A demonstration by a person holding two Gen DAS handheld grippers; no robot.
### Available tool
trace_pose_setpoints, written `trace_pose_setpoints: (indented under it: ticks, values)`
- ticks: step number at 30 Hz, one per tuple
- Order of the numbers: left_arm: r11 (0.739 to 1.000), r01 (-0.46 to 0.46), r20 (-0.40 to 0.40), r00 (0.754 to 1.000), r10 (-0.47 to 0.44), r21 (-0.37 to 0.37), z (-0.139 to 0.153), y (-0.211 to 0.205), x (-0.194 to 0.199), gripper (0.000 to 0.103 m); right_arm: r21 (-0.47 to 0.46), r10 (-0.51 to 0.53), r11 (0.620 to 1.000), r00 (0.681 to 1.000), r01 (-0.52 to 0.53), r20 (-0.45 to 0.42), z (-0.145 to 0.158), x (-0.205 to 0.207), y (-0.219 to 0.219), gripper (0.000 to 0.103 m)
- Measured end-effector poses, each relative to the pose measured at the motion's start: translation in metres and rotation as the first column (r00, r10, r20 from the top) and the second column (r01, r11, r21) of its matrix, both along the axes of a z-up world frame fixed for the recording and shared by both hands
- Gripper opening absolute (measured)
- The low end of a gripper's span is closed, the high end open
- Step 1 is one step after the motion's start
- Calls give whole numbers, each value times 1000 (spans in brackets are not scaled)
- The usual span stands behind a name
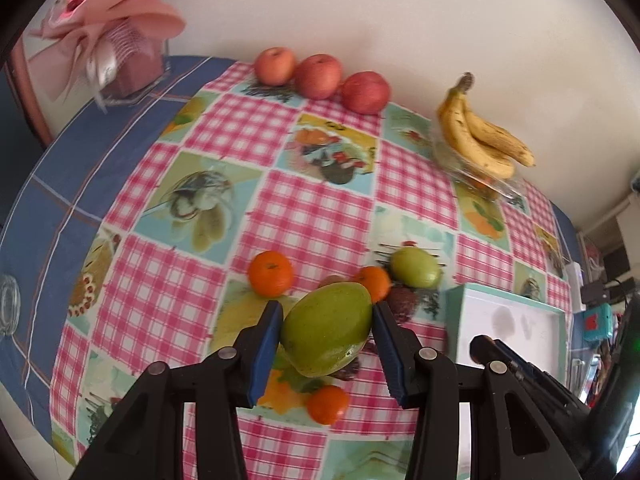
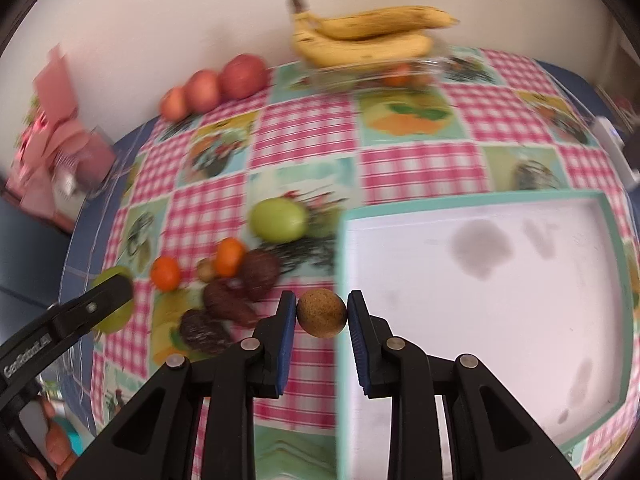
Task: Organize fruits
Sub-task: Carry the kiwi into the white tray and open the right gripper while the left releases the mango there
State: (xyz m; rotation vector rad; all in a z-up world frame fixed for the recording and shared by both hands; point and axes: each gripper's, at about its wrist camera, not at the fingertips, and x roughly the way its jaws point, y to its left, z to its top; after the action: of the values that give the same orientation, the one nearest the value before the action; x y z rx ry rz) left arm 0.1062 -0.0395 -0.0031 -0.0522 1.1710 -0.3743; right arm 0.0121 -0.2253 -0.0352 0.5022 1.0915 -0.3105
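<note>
Left gripper [image 1: 326, 354] clamped on a large green mango [image 1: 326, 329], low centre of the left wrist view, lifted above the checked tablecloth [image 1: 304, 216]. Right gripper [image 2: 322, 332] clamped on a small brown round fruit [image 2: 322, 313], low centre of the right wrist view, right at the near-left edge of the white tray [image 2: 500, 300].

Likely trouble first with the mango: smooth, rounded skin, pinched only across its middle (pads touching at two narrow spots), so liable to pivot or slide out if swung fast. Below it, one orange [image 1: 327, 404] and others at mid-frame; a drop there probably scatters them toward the table's edge.

Brown fruit small and hard-looking, apt to squirt sideways under a tight squeeze, or to roll across the flat tray floor once let go, with only a low teal rim to stop it.

Both tools close together at lower left of the right wrist view; a collision seems possible if both head for the tray at once.

Second green fruit [image 2: 278, 219], dark fruits [image 2: 230, 304], apples [image 1: 320, 76] and bananas [image 1: 480, 136] not yet sorted.
</note>
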Motion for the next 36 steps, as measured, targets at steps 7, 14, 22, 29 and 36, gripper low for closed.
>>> trace_pose_setpoints:
  ticks: [7,14,22,29,36]
  values:
    - [995,103,8,995,-102,-14,6,-35,-15,49,-26,-219,976,974,218,-62,-8,-39,-75,27]
    - [974,228,-2,974,-228,20,-4,-83,-40,49,-27,-374,927,925,373,-71,-9,-81,-133,27]
    - [928,371,43,927,-372,28,-10,-137,-71,49,-22,-439,898,897,439,-55,-7,-103,-162,27]
    - [896,441,110,889,-444,56,-27,-174,-85,49,-36,-465,885,885,465,-18,-22,-104,-181,27]
    - [915,401,101,909,-404,49,-52,-179,-74,49,-113,-466,877,884,467,37,-24,-98,-183,27]
